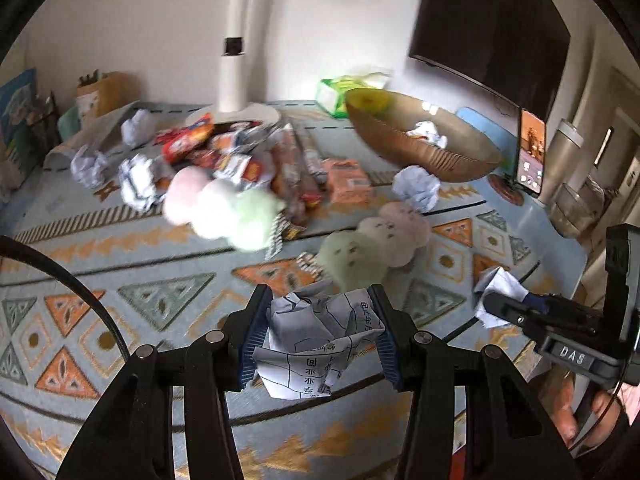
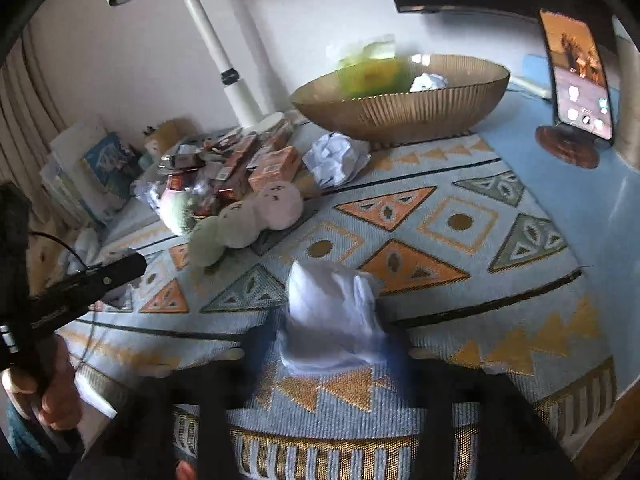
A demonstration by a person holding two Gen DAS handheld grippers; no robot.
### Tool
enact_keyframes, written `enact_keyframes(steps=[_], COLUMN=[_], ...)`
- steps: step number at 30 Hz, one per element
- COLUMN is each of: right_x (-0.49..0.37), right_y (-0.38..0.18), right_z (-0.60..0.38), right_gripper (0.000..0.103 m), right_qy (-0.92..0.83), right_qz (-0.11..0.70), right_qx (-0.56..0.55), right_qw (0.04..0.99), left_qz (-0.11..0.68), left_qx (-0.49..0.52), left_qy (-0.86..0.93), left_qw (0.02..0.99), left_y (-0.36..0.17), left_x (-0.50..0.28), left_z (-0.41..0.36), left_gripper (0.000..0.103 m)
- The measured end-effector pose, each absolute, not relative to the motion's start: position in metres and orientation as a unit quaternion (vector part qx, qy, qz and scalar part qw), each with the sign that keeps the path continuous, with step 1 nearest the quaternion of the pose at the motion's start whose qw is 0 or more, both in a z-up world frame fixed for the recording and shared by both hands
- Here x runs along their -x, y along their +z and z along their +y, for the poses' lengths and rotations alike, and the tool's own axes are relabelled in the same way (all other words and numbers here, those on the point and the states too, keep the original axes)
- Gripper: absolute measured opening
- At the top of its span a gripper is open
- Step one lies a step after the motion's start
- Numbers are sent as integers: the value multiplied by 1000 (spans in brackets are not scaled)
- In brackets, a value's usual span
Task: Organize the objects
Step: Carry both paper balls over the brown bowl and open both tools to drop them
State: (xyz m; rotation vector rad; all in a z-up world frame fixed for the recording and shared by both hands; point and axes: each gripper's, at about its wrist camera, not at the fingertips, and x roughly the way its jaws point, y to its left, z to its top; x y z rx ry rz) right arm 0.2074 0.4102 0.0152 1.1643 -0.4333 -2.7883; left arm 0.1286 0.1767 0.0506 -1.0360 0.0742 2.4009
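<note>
Figure: progress of the tidy-up, read left to right across both wrist views. In the left wrist view, at the left and upper left, I see several crumpled paper balls (image 1: 89,164) still loose on the patterned cloth (image 1: 120,264), beside a heap of snack packets (image 1: 224,152) below the white lamp post (image 1: 236,40); none of these looks sorted yet. At lower centre my left gripper (image 1: 320,326) is partly closed, its blue pads pressing both sides of a printed paper wad (image 1: 316,340), which it holds above the cloth. Two plush dumpling strings, one (image 1: 224,210) blurred in the left-centre of the frame and one (image 1: 376,240) just above the held wad, lie unsorted. At upper right the ribbed brown bowl (image 1: 424,148) holds one paper ball (image 1: 428,132) and something yellow-green, so I judge one wad at least to be put away; another ball (image 1: 416,188) rests against the bowl's outer wall. At the right edge my right gripper (image 1: 486,300) shows side-on with a white paper wad (image 1: 498,294) at its tip. In the right wrist view that wad (image 2: 332,316) sits low in the centre between the blurred fingers, which appear to be partly closed around it; whether the pads press it I cannot tell. The bowl (image 2: 400,112) stands at the upper centre, a phone on a stand (image 2: 576,80) at the upper right. My judgement: the job is early, with most paper, the packets and the plush left.
</note>
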Motion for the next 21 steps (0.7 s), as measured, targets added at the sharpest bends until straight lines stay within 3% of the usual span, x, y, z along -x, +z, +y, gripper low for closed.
enact_keyframes(steps=[4,14,21], right_x=[-214,-193,-105], right_y=[35,162,186], right_z=[413,455,499], right_gripper=[38,38,39], right_qy=[-927,-977,-964], right_qz=[-148,-67,-88], right_qx=[-343,-201,-244], right_qw=[46,-11,-63], left_qz=[24,47,34], left_qx=[366,288,310], left_qy=[885,895,891], left_qw=[287,337,331], left_y=[77,159,156], left_x=[-119,-56,14], left_z=[198,295,360], left_gripper=[46,46,47])
